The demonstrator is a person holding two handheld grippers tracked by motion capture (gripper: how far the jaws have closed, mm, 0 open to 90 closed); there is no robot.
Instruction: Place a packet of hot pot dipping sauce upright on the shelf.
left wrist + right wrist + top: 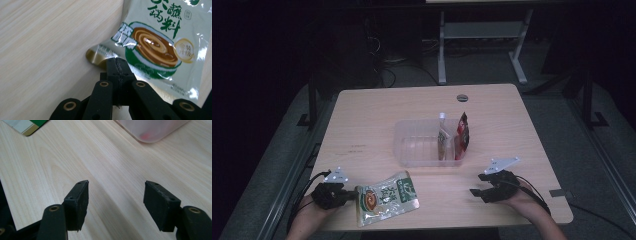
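A pale green sauce pouch [387,198] printed with a brown swirl lies near the table's front edge. The left gripper [353,194] is at the pouch's left end. In the left gripper view its jaws are pressed together at the left gripper tip [117,60], closed on the edge of the pouch [160,42] beside a raised gold corner. The right gripper [478,184] rests open at the front right, and in its own view the right gripper [116,195] has bare wood between its jaws.
A clear plastic bin [422,145] stands at the table's middle with two upright packets, one tan [443,142] and one red [462,135]. Its corner shows as the bin [152,130] ahead of the right gripper. A round cable hole [462,97] sits at the far edge.
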